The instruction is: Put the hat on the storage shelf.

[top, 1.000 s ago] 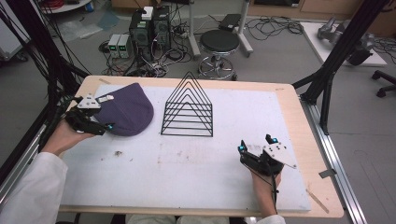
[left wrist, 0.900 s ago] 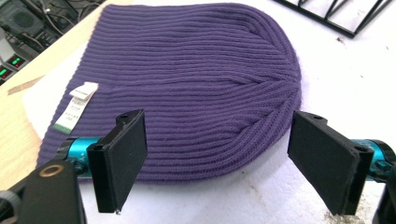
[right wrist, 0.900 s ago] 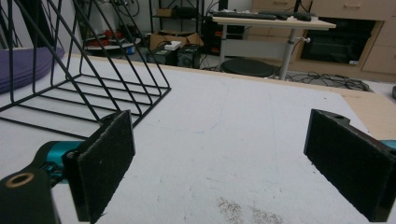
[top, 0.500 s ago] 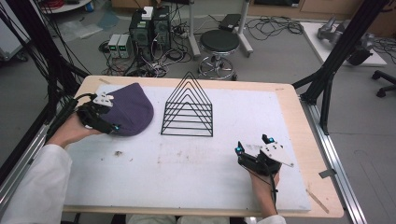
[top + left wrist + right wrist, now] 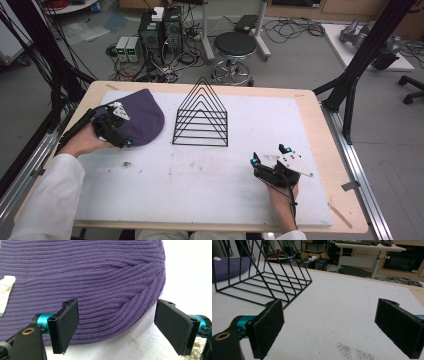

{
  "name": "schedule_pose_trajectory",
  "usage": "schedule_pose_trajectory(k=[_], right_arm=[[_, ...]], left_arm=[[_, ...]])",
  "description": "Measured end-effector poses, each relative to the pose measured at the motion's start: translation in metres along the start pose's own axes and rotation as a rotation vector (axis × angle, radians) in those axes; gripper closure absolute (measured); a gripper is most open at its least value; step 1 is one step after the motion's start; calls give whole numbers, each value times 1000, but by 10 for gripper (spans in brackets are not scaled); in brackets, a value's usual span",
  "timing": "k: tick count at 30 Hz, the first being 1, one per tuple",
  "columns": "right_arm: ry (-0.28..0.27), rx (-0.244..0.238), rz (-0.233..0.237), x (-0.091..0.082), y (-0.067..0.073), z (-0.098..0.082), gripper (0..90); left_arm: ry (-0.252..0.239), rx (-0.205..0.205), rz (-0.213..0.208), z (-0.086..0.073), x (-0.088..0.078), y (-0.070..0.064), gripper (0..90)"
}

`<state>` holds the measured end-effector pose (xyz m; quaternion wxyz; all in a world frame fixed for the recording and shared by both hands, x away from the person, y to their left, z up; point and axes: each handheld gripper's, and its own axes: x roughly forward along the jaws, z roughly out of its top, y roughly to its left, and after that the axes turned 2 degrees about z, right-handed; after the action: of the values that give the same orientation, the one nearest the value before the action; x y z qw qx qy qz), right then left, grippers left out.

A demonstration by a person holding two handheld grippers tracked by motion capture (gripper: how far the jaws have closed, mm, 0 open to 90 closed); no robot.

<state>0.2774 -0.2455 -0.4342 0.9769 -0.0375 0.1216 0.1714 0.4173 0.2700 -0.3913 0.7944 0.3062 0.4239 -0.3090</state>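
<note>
The white table carried a black wire rack near its far middle. Left of the rack lay the purple knit hat. The left gripper stood at the hat's rounded edge — jaws apart. The right gripper rested well right of the rack — jaws apart, holding nothing.

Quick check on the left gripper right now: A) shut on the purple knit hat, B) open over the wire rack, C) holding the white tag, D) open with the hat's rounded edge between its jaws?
D: the left gripper has its jaws spread wide, with the purple knit hat's rounded edge between them, ungripped.
</note>
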Motion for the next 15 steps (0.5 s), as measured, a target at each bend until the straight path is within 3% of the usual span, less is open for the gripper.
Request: schedule_pose_trajectory(k=[15], right_arm=[[15,17,-1,1,-2,-1,82]], left_arm=[[50,42,-24,2,19,-6,197]])
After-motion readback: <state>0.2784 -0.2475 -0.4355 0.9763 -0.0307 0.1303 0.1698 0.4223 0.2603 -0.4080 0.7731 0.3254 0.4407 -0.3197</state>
